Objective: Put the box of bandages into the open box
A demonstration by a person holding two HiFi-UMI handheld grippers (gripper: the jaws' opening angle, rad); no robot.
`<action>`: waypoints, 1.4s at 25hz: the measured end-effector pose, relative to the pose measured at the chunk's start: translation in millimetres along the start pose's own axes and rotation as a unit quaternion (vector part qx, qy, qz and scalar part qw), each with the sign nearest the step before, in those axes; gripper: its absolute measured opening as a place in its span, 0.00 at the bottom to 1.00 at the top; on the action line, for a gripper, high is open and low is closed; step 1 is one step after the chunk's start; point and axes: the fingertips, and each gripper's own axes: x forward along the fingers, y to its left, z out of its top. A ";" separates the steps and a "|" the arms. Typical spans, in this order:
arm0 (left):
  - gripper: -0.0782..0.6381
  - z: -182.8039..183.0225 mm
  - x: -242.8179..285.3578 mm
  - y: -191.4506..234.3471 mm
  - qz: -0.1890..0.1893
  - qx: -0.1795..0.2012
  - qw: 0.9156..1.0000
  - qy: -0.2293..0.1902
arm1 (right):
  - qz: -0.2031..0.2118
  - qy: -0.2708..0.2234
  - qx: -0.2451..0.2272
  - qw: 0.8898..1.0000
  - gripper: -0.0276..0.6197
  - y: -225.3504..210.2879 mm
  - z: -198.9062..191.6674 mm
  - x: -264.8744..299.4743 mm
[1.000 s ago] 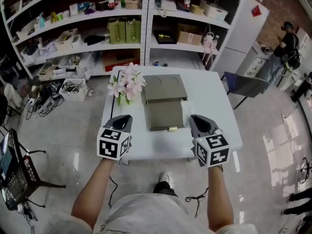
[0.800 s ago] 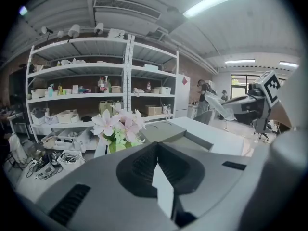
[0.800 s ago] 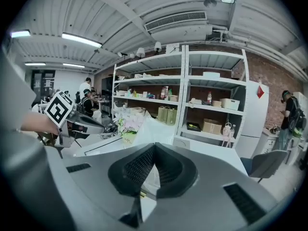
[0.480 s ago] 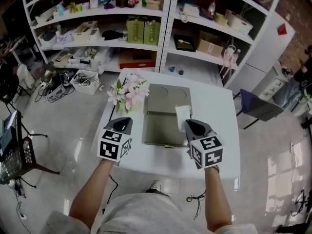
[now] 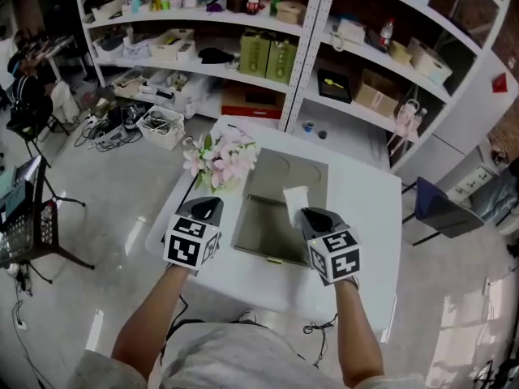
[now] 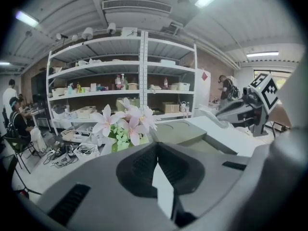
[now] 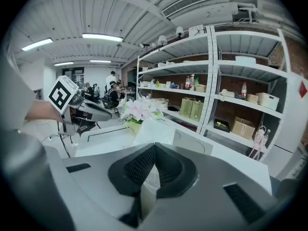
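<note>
One small white cardboard box of bandages [image 5: 296, 201], pinched between the jaws of the right gripper [image 5: 310, 215], sticking up past the black fingertips. Same seen in the right gripper view: white box [image 7: 155, 131] clamped in the jaws of the right gripper [image 7: 153, 149], top end free. Held over the flat olive-grey open box [image 5: 255, 227], at its right side, about where tray meets lid. Contact with the tray or not: cannot tell.

Olive-grey open box lying mid-table on the white rectangular table [image 5: 366, 217], tray part toward the near edge, small brass clasp on the near rim. Flipped-back lid [image 5: 290, 171] flat toward the far edge, round embossed ring on it.

Left gripper [image 5: 207, 207] beside the tray's left side, over the table's left edge, apart from the box. Jaws of the left gripper [image 6: 155, 146] clenched tip to tip, nothing between them.

Bunch of pink and white flowers [image 5: 219, 154] at the far-left corner of the table, just beside the lid.

Beyond the far edge, white metal shelving [image 5: 312, 47] loaded with cartons and bottles.
</note>
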 end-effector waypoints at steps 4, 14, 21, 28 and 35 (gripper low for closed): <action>0.11 -0.8 5.1 0.1 0.013 -0.006 1.000 0.001 | 0.025 0.017 -0.013 0.999 0.05 -0.6 -10.0 15.8; 0.11 1.5 -2.4 10.1 0.043 -0.013 0.999 -0.003 | 0.064 0.071 -0.037 0.995 0.05 9.0 -45.8 52.8; 0.11 -4.8 -11.9 19.8 0.058 -0.015 0.998 0.001 | 0.083 0.112 -0.051 0.989 0.05 21.2 -71.6 70.9; 0.11 -7.2 -19.7 27.3 0.069 -0.018 0.997 0.003 | 0.086 0.147 -0.050 0.984 0.05 25.6 -88.1 84.6; 0.11 -11.6 -25.5 33.9 0.079 -0.022 0.997 0.006 | 0.092 0.167 -0.055 0.980 0.05 30.9 -99.6 94.5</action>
